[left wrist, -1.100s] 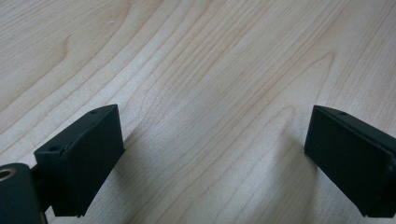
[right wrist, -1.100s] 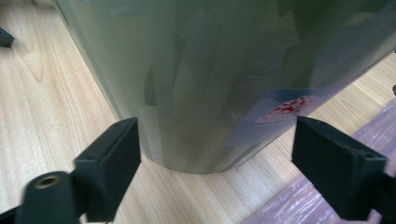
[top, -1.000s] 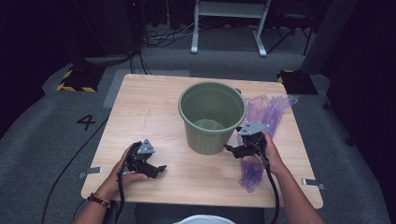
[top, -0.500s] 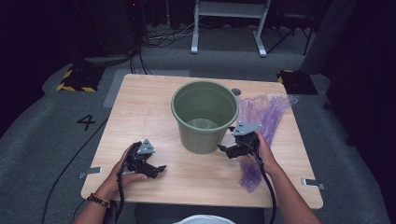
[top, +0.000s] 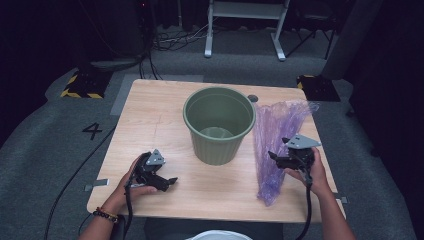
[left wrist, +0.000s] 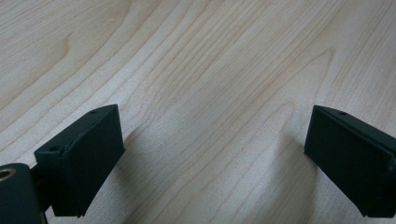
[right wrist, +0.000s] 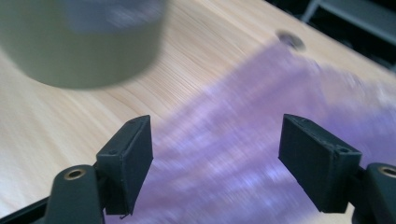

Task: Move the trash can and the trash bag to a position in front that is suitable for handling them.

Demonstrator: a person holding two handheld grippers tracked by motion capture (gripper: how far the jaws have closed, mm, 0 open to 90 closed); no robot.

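In the high view a green bucket (top: 219,125) stands upright at the centre of the wooden table (top: 150,115), and a purple plastic bag (top: 275,145) lies flat just right of it, running from the upper right of the tabletop down toward the lower right edge. The right gripper (top: 274,156) hovers at the middle right of the frame, over the bag's right side, held in the person's right hand (top: 312,172); from this height its jaws are too small to judge. The right gripper view settles that: the right gripper (right wrist: 215,163) has its two black jaws spread wide with nothing pinched between them, though they have just been closing a little, and the blurred bag (right wrist: 261,140) fills the space beyond and under them, while the bucket (right wrist: 84,42) shows as a smeared green wall in the upper left of that frame. The left gripper (top: 167,182) rests at the lower left of the high view, in the left hand (top: 132,182), well apart from bucket and bag. The left gripper view shows the left gripper (left wrist: 212,154) with jaws spread far apart over bare wood grain, close to the table surface, casting shadows on it, holding nothing.
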